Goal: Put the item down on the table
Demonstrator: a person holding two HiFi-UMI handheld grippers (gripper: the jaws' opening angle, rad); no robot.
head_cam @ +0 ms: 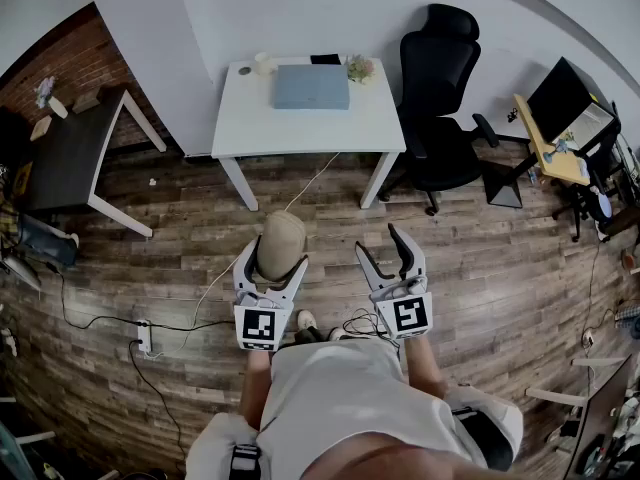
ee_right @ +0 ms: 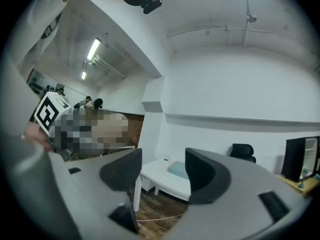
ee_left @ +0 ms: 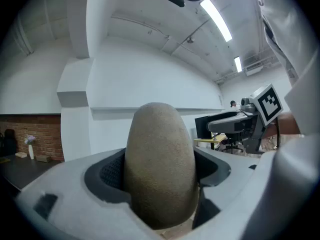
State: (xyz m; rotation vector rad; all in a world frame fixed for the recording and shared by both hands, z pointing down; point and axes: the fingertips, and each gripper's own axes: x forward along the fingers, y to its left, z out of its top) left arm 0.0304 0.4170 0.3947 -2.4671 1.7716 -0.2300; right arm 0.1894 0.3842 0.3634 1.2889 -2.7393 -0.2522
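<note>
A tan rounded item (ee_left: 160, 164) is clamped between the jaws of the left gripper (head_cam: 274, 260), a grip shown closely only in the left gripper view. Only in the head view is it seen above the wooden floor (head_cam: 180, 258), well apart from the white table (head_cam: 250, 118). The right gripper (ee_right: 162, 171) is held with jaws apart and nothing between them.

On the white table (head_cam: 300, 128) the near half lies bare; a grey-blue box (head_cam: 311, 86), cup (head_cam: 263, 64) and plant (head_cam: 359, 67) line its far edge. A black office chair (head_cam: 438, 78) stands beside its right end.
</note>
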